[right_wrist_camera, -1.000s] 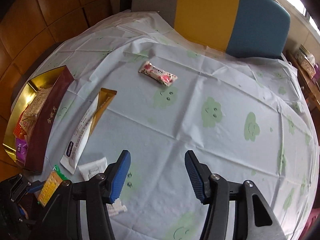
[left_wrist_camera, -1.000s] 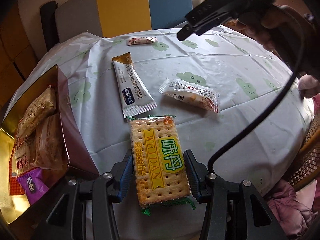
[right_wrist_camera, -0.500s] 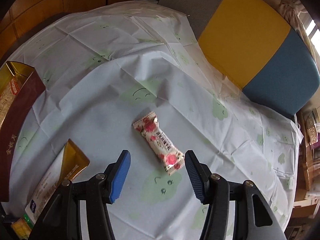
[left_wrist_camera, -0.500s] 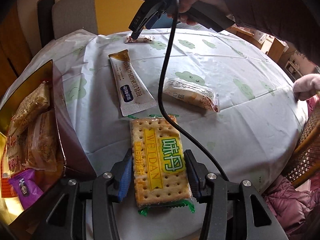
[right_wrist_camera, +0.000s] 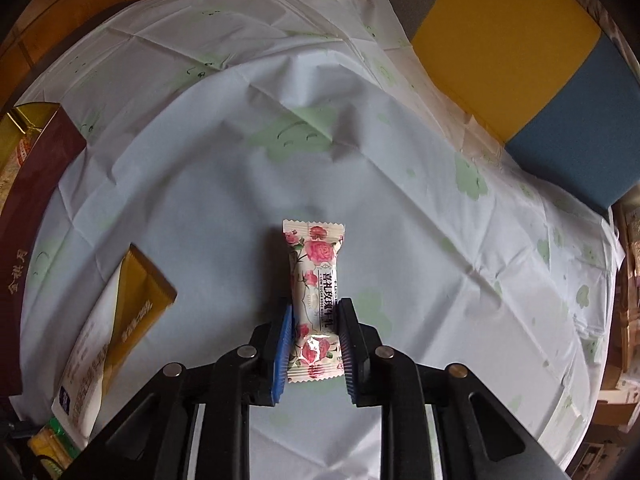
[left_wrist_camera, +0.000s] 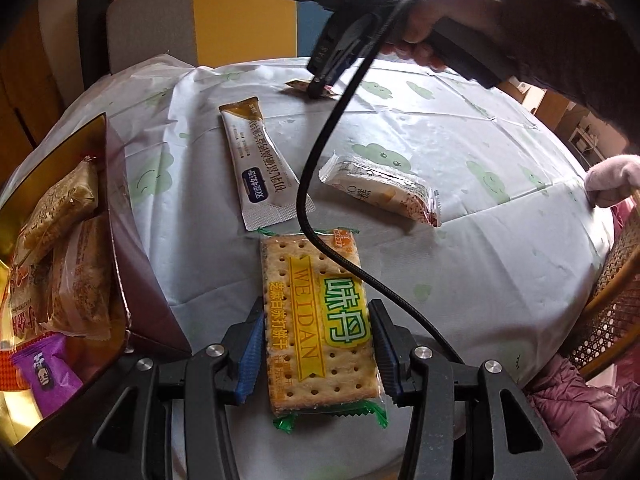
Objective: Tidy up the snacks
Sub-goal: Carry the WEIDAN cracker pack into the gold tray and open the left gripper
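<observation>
A yellow-and-green cracker pack [left_wrist_camera: 316,280] sits between the blue pads of my left gripper [left_wrist_camera: 316,312], which is shut on its long sides at the table's near edge. A small white candy bar with pink roses [right_wrist_camera: 316,252] lies on the cloth at the far side, and my right gripper [right_wrist_camera: 316,308] is shut on its near half. In the left wrist view the right gripper [left_wrist_camera: 318,88] points down onto that bar [left_wrist_camera: 296,85], and its black cable [left_wrist_camera: 320,184] hangs across the cracker pack.
A maroon box [left_wrist_camera: 132,240] with a gold lining stands at the left and holds several wrapped snacks. A white-and-gold sachet [left_wrist_camera: 260,164] and a clear rice-cake pack [left_wrist_camera: 380,192] lie mid-table. A wicker chair [left_wrist_camera: 616,300] is at the right.
My right gripper swung to the far side of the table, came down over the rose candy bar and shut on it. The left gripper kept still with the cracker pack.
</observation>
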`<state>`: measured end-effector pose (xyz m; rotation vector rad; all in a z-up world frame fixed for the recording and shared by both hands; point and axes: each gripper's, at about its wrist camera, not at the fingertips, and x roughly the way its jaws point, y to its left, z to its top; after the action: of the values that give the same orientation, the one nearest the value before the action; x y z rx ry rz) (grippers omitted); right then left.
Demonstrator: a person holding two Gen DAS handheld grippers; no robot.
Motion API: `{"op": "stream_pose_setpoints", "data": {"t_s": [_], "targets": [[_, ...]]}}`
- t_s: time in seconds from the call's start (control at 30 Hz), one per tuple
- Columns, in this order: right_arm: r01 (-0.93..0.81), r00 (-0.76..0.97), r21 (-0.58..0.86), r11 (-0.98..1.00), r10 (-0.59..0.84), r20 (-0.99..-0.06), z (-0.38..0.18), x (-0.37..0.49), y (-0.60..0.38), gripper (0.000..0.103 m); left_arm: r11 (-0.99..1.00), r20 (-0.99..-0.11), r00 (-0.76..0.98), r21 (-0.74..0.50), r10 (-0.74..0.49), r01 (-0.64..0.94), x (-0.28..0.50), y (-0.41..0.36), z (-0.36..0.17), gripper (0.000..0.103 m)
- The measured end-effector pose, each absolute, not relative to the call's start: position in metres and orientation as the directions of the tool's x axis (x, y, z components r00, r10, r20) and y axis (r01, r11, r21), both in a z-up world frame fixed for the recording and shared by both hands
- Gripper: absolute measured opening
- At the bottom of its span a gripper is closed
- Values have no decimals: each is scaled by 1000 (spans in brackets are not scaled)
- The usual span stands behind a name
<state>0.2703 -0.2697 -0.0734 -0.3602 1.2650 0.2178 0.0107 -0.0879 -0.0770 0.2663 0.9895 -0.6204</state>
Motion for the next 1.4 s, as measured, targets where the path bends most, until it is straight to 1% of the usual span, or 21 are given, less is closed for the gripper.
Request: {"op": "stream_pose_setpoints", "data": {"t_s": [0.13,0.2,0.33,0.53,0.63,0.83,1.0,1.1,1.2,1.3,1.4], "targets": [[-295,223,-93,951,-26,-975,-76,228,-303,22,802,-839,396,-76,-373,593,11,-87,-77,49],[-257,197,-102,961,-51,-979,-79,203,-323,22,804,-838,395,-84,-377,588,11,-86,-77,49],[-166,164,-84,983,-57,-985,-82,153,-363,22,808,-834,402,-86,-379,583,11,-85,-78,49],[-60,176,-27,998,-16,-984,-85,91,-390,23,818,-836,416,-66,-358,571,11,-88,-76,48],[-9,229,2,1000,4,-973,-86,77,-396,25,830,-838,433,-41,-331,557,14,-92,-74,47],[-41,268,-56,998,-43,-962,-89,55,-383,25,848,-820,471,-30,-324,530,11,-93,-58,47],[-74,284,-103,992,-78,-956,-89,45,-365,25,860,-785,505,-68,-359,506,8,-78,-28,47],[-81,287,-112,990,-84,-954,-89,46,-362,25,886,-757,545,-94,-360,454,12,-57,-7,47],[-84,289,-118,989,-90,-953,-94,49,-352,25,919,-739,580,-136,-343,371,24,-27,7,47],[-87,291,-127,988,-96,-952,-94,48,-347,25,956,-740,611,-159,-282,248,42,5,10,47],[-89,291,-131,987,-100,-952,-94,50,-347,25,968,-757,604,-195,-250,156,57,30,1,48]]}}
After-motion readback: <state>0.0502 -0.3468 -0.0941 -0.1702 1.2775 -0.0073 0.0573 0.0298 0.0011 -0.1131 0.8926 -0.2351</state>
